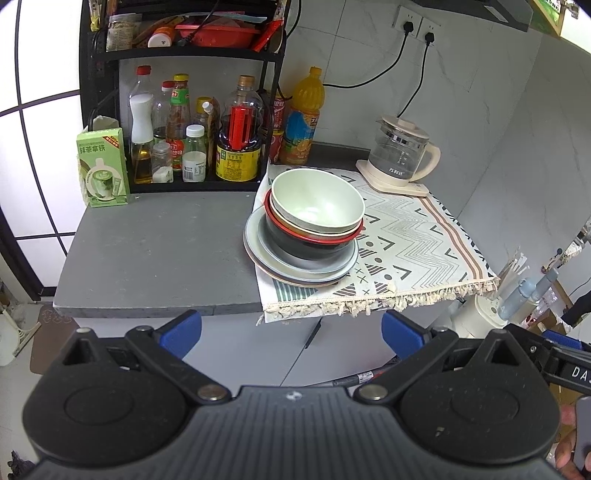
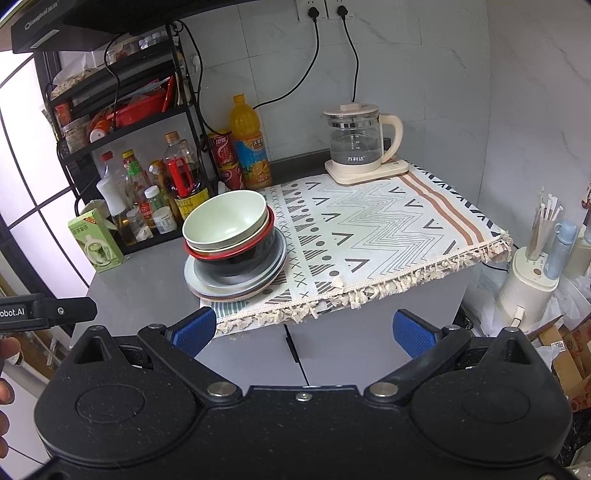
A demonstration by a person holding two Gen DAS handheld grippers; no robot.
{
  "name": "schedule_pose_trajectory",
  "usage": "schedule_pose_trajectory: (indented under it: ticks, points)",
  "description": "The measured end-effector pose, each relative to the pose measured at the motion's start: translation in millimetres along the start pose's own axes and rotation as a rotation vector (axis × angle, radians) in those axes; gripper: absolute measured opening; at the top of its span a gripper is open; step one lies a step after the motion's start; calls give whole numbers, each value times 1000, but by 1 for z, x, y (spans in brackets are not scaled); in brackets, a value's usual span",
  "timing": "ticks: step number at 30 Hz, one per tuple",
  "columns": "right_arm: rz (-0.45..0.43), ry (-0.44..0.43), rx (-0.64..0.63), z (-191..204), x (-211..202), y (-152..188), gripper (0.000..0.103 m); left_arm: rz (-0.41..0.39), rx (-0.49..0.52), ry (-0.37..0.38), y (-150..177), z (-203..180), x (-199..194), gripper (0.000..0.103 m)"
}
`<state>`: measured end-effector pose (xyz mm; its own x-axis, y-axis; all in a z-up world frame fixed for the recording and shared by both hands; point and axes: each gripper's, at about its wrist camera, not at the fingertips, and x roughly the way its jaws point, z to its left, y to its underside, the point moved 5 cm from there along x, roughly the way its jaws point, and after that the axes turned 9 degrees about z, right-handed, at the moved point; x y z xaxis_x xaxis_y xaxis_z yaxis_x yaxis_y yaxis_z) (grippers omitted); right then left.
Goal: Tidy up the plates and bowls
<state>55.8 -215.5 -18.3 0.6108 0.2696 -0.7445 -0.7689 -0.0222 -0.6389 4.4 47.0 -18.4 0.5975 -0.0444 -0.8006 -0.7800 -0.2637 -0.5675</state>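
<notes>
Grippers: left gripper (image 1: 291, 332) and right gripper (image 2: 304, 332) held level, jaws spread, empty, short of counter edge (image 1: 147, 308); bowl-and-plate stack (image 1: 306, 229) beyond, straddling cloth (image 1: 413, 236) edge.

A home kitchen corner. A black rack (image 1: 184, 55) at the tabletop's (image 1: 159, 251) back left corner holds sauce and oil bottles (image 1: 236, 140); a glass kettle (image 1: 402, 151) stands on its base at the back right corner, its cord running to wall sockets (image 1: 417, 24) on the tiled wall. Stacked bowls and plates (image 1: 306, 229) sit on a patterned cloth (image 1: 413, 236).
</notes>
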Motion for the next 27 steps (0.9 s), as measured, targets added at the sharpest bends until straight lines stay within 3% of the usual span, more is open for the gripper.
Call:
schedule_pose_trajectory:
  ticks: [27]
  points:
    - [22,-23,-42,5,4,-3,103,-11,-10,-26,-5,4,-2,103]
